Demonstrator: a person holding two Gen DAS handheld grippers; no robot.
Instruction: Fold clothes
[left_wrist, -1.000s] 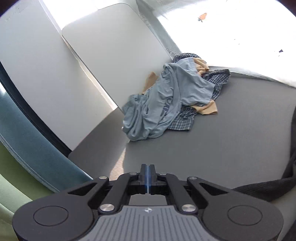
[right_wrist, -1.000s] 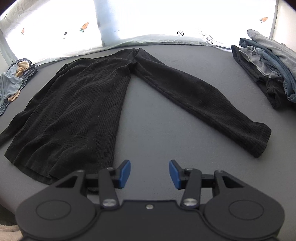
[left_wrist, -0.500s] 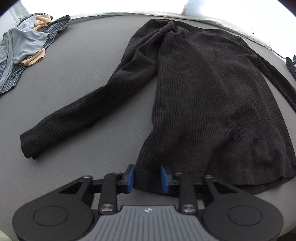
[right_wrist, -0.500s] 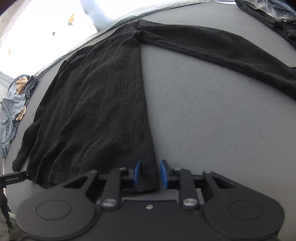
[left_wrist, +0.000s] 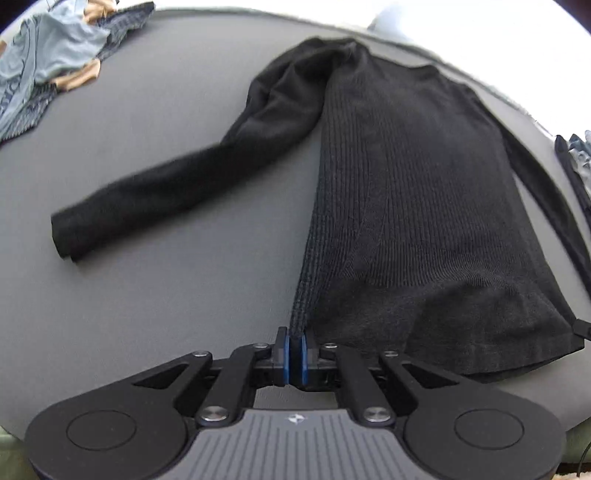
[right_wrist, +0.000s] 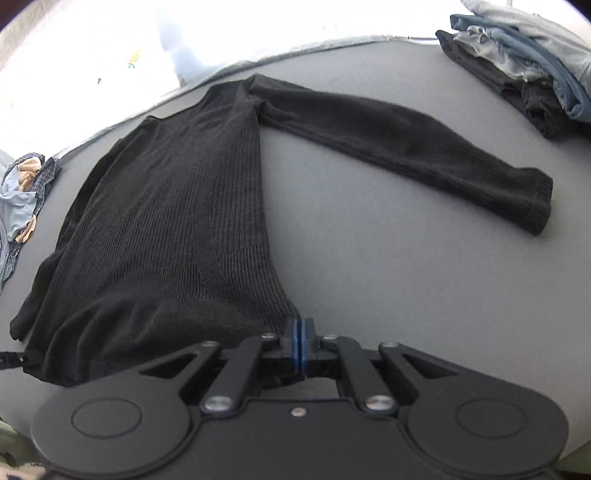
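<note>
The black sweater (left_wrist: 406, 192) hem was clamped by the left gripper (left_wrist: 294, 341) and right gripper (right_wrist: 298, 334); lifting it toward the collar was judged next.

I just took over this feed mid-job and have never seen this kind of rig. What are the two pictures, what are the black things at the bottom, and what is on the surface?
There is no robot arm: a person holds a two-finger gripper in each hand, each with a fisheye camera looking along its fingers.

Left wrist view: the left gripper, blue pads shut on one bottom corner of the black ribbed sweater.

Right wrist view: the right gripper, shut on the sweater's other hem corner.

The sweater lies flat on the grey table, sleeves spread out. A loose heap of clothes sits at the far left, a folded stack at the far right.
</note>
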